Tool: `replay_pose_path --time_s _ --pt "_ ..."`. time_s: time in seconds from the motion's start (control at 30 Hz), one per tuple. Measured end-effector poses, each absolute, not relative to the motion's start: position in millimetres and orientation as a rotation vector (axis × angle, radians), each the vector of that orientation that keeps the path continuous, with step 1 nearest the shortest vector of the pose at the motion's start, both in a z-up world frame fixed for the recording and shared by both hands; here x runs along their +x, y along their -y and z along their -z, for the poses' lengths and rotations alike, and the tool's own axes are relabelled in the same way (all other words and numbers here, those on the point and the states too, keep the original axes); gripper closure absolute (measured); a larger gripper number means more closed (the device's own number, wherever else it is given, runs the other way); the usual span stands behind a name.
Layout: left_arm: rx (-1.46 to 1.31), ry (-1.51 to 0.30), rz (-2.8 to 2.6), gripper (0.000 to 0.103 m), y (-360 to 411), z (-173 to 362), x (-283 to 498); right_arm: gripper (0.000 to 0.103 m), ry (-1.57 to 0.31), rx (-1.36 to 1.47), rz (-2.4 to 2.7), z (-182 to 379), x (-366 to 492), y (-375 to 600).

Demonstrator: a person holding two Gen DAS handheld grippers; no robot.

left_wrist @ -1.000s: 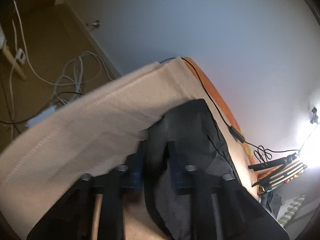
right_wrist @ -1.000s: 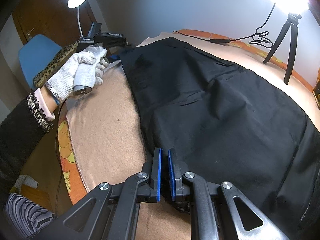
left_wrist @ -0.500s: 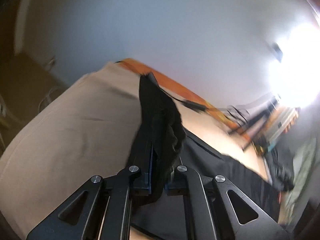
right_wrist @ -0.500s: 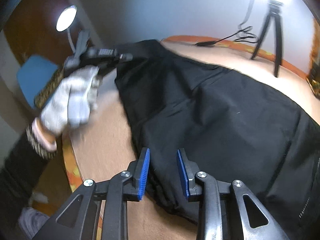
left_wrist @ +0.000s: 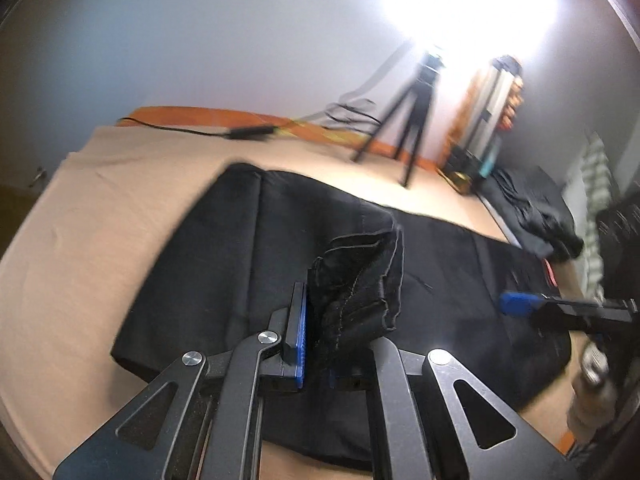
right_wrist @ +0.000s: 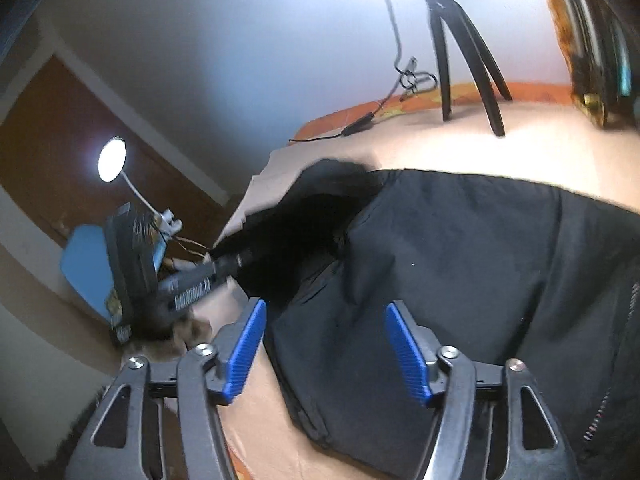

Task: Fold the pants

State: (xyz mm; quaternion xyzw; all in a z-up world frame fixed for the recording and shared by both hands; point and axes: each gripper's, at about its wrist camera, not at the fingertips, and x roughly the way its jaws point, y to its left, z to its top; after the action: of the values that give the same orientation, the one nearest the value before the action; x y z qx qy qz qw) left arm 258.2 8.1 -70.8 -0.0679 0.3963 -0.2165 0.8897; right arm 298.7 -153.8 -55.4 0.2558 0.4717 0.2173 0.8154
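Black pants [left_wrist: 248, 264] lie spread on a beige blanket [left_wrist: 92, 216]. My left gripper [left_wrist: 320, 344] is shut on a bunched end of the pants, held up above the flat part. In the right wrist view that lifted fold [right_wrist: 304, 224] hangs from the left gripper [right_wrist: 208, 276], which comes in from the left. My right gripper [right_wrist: 328, 352] is low over the near edge of the pants [right_wrist: 460, 280]. Its jaws are opening wide. The cloth lies below and between the blue pads [right_wrist: 246, 350], which do not press on it.
A black tripod [left_wrist: 404, 128] stands on the far side of the blanket, with a cable and adapter [left_wrist: 248, 133] beside it. Dark clothes [left_wrist: 536, 216] are piled at the right. A lit lamp [right_wrist: 112, 160] and a blue chair [right_wrist: 80, 268] are off the left edge.
The left gripper has lifted its end of the pants off the blanket and swung it over the spread part. The right gripper's jaws went from closed at the pants' edge to wide apart.
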Motion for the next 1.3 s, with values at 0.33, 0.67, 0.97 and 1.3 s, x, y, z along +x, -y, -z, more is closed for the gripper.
replay_pose_path --time_s 0.33,0.67,0.97,1.3 --pt "-0.131 -0.838 0.551 0.097 31 51 221 0.033 -1.051 1.015 -0.541 97 317 185" --pt "-0.057 -0.866 0.640 0.097 91 45 179 0.070 -0.999 0.824 -0.379 70 309 202" --pt "-0.105 -0.871 0.686 0.097 141 47 180 0.100 -0.876 0.410 -0.285 24 295 204" --pt "-0.033 -0.913 0.738 0.075 167 39 165 0.102 -0.885 0.442 -0.178 30 291 289"
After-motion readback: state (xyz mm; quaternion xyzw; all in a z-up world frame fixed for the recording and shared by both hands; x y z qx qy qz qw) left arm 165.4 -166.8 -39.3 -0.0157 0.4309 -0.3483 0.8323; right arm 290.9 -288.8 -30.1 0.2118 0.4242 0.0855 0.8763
